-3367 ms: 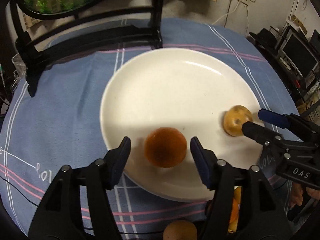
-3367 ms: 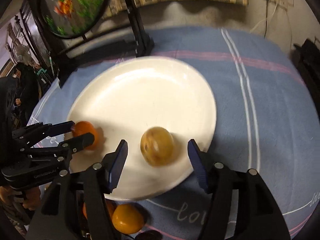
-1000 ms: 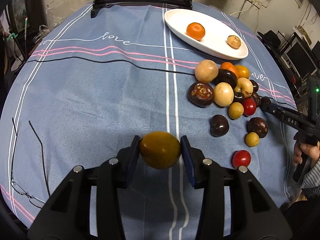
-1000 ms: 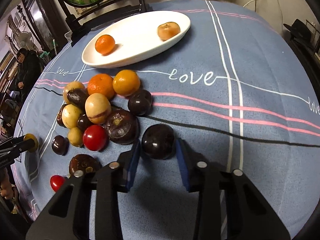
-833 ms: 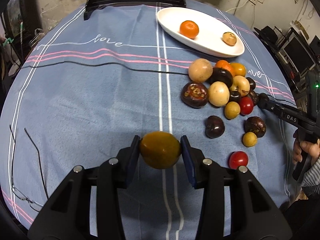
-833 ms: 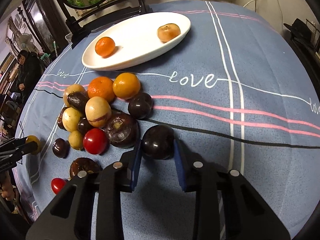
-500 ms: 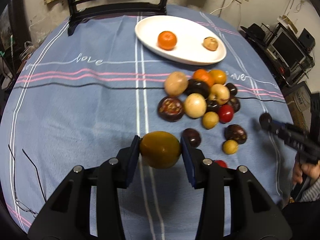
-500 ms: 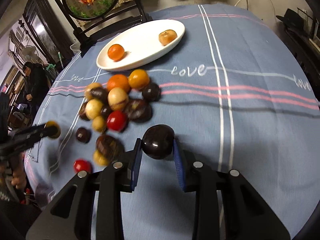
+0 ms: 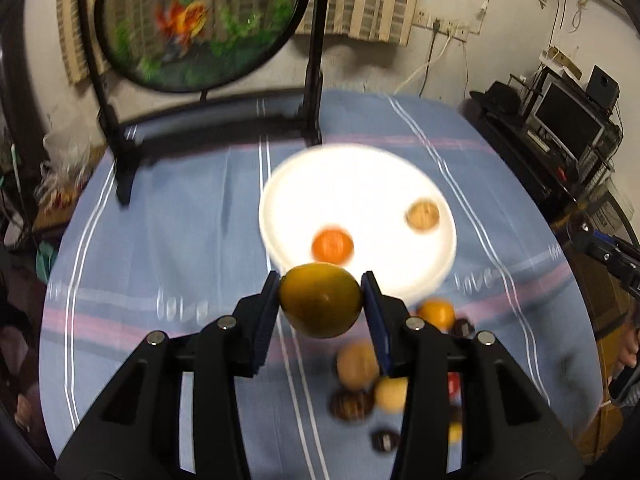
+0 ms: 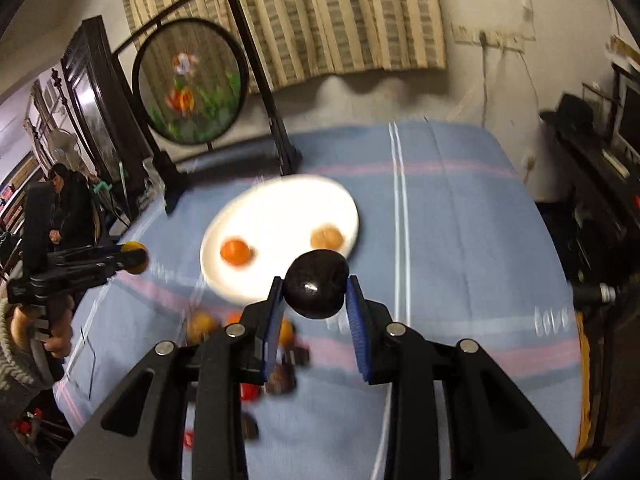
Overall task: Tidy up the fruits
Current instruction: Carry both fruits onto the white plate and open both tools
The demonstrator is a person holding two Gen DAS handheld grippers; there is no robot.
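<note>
My left gripper [image 9: 321, 306] is shut on a yellow-green fruit [image 9: 320, 305] and holds it in the air just short of the white plate [image 9: 380, 184]. The plate carries an orange tangerine [image 9: 332, 246] and a tan fruit [image 9: 423, 216]. My right gripper [image 10: 315, 295] is shut on a dark purple fruit [image 10: 316, 289], raised near the plate's [image 10: 276, 208] near right rim. The left gripper with its fruit also shows at the left of the right wrist view [image 10: 132, 262]. Both views are blurred.
A pile of loose fruits [image 9: 372, 376] lies on the blue striped tablecloth [image 9: 180, 220] below the grippers. A round fish painting on a black stand [image 9: 196, 20] stands behind the plate. Shelves with electronics [image 9: 568, 120] are at the right.
Both grippers have risen and moved forward toward the plate with their fruits held. The fruit pile has dropped low in both views and the plate now lies just ahead.
</note>
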